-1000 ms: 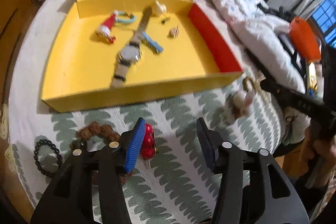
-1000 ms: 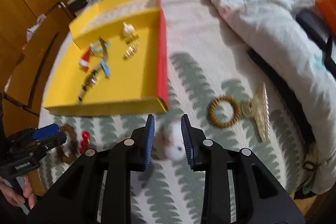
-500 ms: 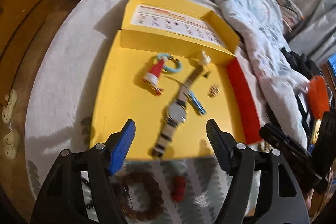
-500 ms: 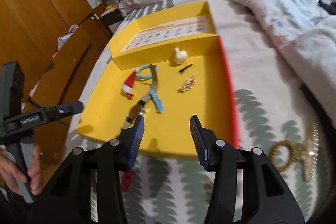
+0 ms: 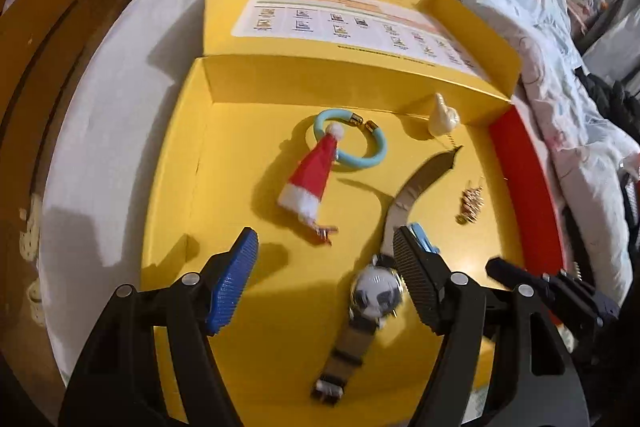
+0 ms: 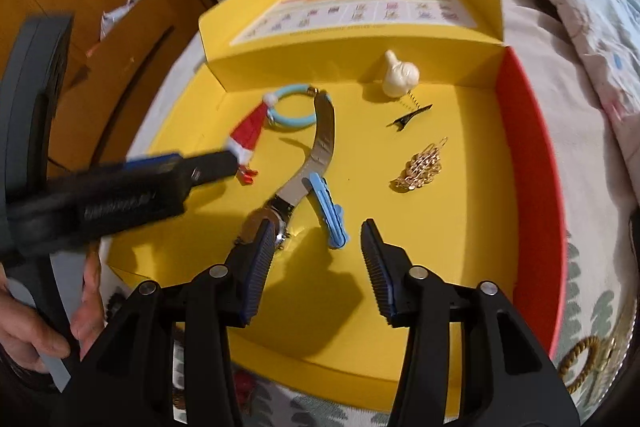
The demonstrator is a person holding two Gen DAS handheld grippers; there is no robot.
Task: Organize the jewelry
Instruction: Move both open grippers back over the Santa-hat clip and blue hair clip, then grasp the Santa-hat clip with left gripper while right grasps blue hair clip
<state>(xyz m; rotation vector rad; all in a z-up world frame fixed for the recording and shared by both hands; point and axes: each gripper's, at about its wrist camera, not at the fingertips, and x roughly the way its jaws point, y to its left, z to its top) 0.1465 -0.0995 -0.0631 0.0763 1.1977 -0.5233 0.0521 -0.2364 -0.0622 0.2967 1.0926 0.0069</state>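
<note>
Both my grippers, left (image 5: 324, 279) and right (image 6: 318, 259), hang spread and empty over the watch (image 5: 376, 295), so they could easily bump each other.

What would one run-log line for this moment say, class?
left gripper: open, empty, jaws just opened | right gripper: open, empty | both over yellow tray | watch, blue clip in tray

Left wrist view: rides behind the left claw (image 5: 324, 277), tilted steeply down, close over the yellow tray (image 5: 240, 155) on the bed (image 5: 116, 99). Right wrist view: same pitch behind the right claw (image 6: 318, 263), close, from the tray's near right. Both share the tray floor, watch (image 5: 376, 297) and printed back compartment (image 6: 360, 15); each catches the other claw.
</note>
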